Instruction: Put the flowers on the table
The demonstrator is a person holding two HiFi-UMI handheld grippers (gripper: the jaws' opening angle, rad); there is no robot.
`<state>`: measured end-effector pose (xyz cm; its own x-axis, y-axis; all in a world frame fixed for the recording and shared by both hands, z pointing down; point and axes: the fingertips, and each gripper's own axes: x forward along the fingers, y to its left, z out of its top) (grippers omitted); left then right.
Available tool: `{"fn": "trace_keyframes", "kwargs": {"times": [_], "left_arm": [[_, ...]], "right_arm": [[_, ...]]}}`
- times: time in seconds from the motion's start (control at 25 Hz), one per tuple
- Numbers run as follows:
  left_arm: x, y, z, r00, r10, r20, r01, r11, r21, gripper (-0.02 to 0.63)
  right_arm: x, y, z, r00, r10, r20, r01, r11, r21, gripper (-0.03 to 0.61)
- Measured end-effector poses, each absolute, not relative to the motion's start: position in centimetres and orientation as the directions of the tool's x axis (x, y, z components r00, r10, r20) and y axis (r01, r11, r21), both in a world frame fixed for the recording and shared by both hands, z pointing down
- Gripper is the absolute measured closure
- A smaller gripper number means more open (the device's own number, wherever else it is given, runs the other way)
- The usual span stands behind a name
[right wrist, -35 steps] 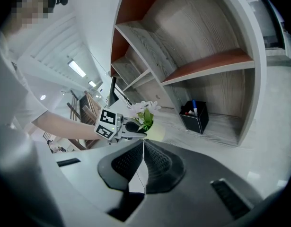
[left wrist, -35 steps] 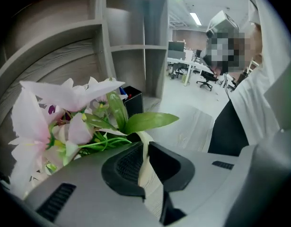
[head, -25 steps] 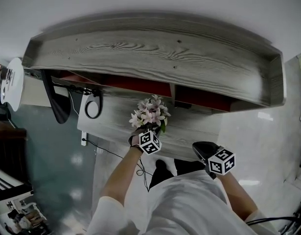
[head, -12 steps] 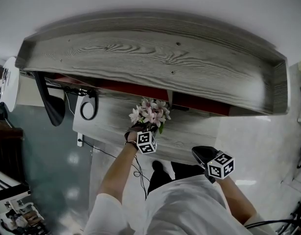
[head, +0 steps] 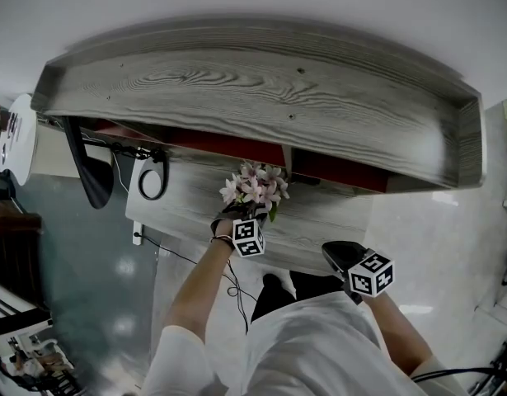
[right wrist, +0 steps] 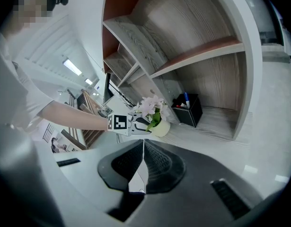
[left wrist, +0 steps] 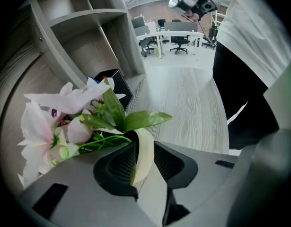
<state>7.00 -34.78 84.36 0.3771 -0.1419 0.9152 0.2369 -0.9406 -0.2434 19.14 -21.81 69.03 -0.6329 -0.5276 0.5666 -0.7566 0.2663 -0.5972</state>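
A bunch of pale pink flowers (head: 253, 190) with green leaves stands in a small cream pot (right wrist: 162, 128) on the grey wood-grain table (head: 319, 221), under the shelf unit. My left gripper (head: 241, 215) is at the pot's near side. In the left gripper view the flowers (left wrist: 65, 122) fill the left, and the pot's thin rim (left wrist: 141, 148) lies between the jaws, which are opening and stand slightly apart from it. My right gripper (head: 335, 252) hovers near the table's front edge, shut and empty, to the right of the pot.
A big curved wooden shelf unit (head: 253, 89) overhangs the back of the table. A black pen holder (right wrist: 188, 110) stands just behind the pot under the shelf. A black cable loop (head: 154, 180) lies at the table's left end. Bare tabletop (left wrist: 192, 103) stretches right of the pot.
My left gripper and the flower pot have shifted slightly farther onto the table. The right gripper has barely moved.
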Motion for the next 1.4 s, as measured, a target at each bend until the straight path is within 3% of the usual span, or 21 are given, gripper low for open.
{"fn": "trace_keyframes", "kwargs": {"times": [0.56, 0.76, 1.4], "left_arm": [[4.9, -34.5, 77.9, 0.456, -0.301, 0.837, -0.010, -0.943, -0.334, 0.505], [3.1, -31.8, 74.7, 0.506, -0.325, 0.799, -0.122, -0.944, -0.307, 0.583], [-7.5, -20.5, 70.1, 0.557, -0.347, 0.755, -0.391, -0.911, -0.130, 0.604]], "right_arm": [[15.7, -19.2, 66.9, -0.624, -0.554, 0.551, -0.766, 0.292, -0.573, 0.558], [13.4, -16.8, 65.7, -0.609, -0.581, 0.540, -0.774, 0.286, -0.564, 0.558], [7.4, -9.9, 62.6, -0.521, -0.693, 0.498, -0.817, 0.235, -0.527, 0.558]]}}
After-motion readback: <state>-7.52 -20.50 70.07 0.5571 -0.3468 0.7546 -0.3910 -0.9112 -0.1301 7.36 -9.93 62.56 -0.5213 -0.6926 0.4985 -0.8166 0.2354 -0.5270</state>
